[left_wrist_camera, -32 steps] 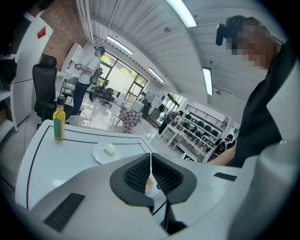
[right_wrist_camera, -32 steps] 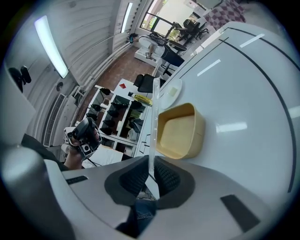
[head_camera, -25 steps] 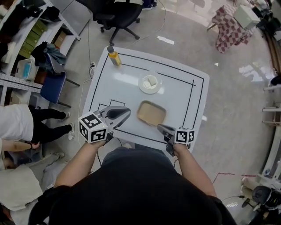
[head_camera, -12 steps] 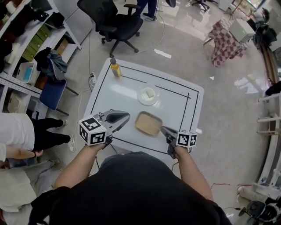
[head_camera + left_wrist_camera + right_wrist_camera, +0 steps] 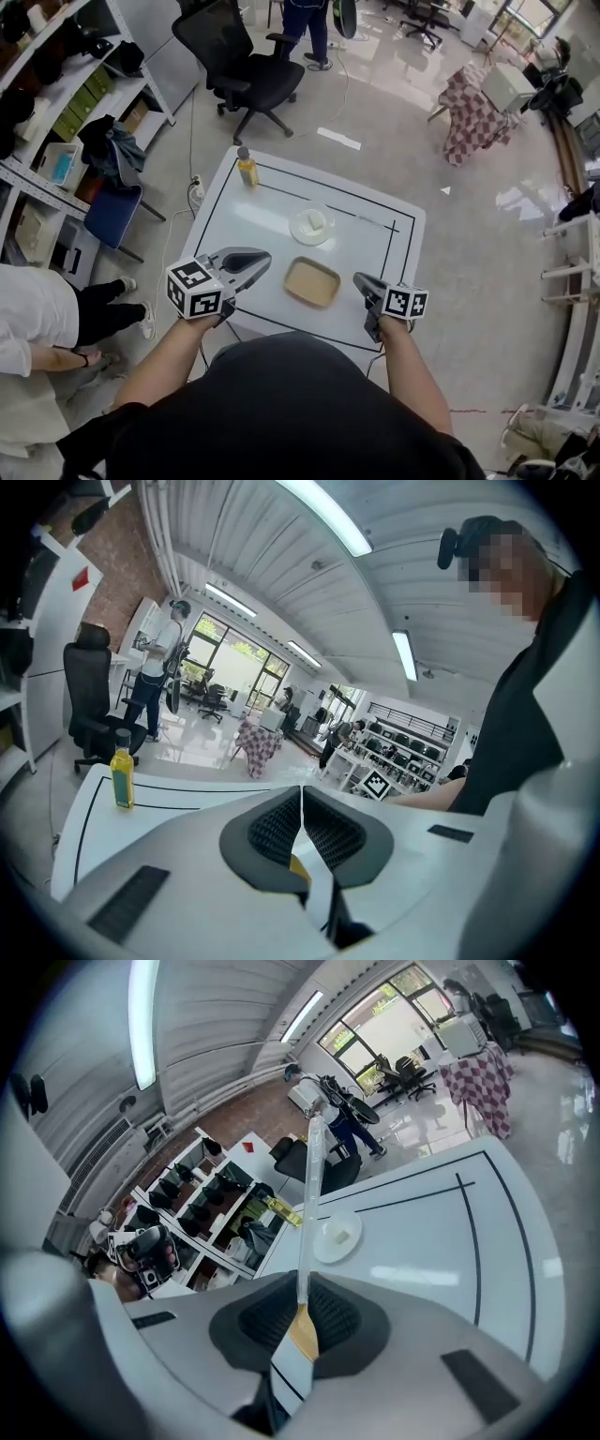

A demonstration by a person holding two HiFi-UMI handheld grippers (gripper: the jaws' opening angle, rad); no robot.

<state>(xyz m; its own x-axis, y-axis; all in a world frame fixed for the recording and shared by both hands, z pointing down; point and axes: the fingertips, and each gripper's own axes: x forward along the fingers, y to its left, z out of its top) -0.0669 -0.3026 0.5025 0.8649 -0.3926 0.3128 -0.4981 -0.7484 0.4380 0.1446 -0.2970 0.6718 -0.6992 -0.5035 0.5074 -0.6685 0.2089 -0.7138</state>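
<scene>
The shallow tan rectangular tray (image 5: 312, 282) lies flat on the white counter (image 5: 380, 234), directly between the two tools. It sits just to the right of the left hand-held gripper (image 5: 264, 259) and just to the left of the right hand-held gripper (image 5: 361, 279). Its long axis runs roughly from one tip to the other, slightly skewed. The two tips look about equally near it, and I cannot tell which is closer. Both seem to be held above the counter rather than resting on it.

The left gripper view shows the left hand-held gripper (image 5: 301, 803) clenched with its jaws pressed together on nothing. The right gripper view shows the right hand-held gripper (image 5: 302, 1290) closed and empty in the same way. In each view only a tan sliver of the tray shows below the jaws.

Ahead of both, beyond the tray, is a white round plate (image 5: 312, 226) carrying a small white block (image 5: 317, 222). Farther off, ahead and left, a yellow bottle with a dark cap (image 5: 247, 168) stands upright near the far corner. Nothing stands between either tip and the tray. A black office chair (image 5: 234, 56) is on the floor past the counter.
</scene>
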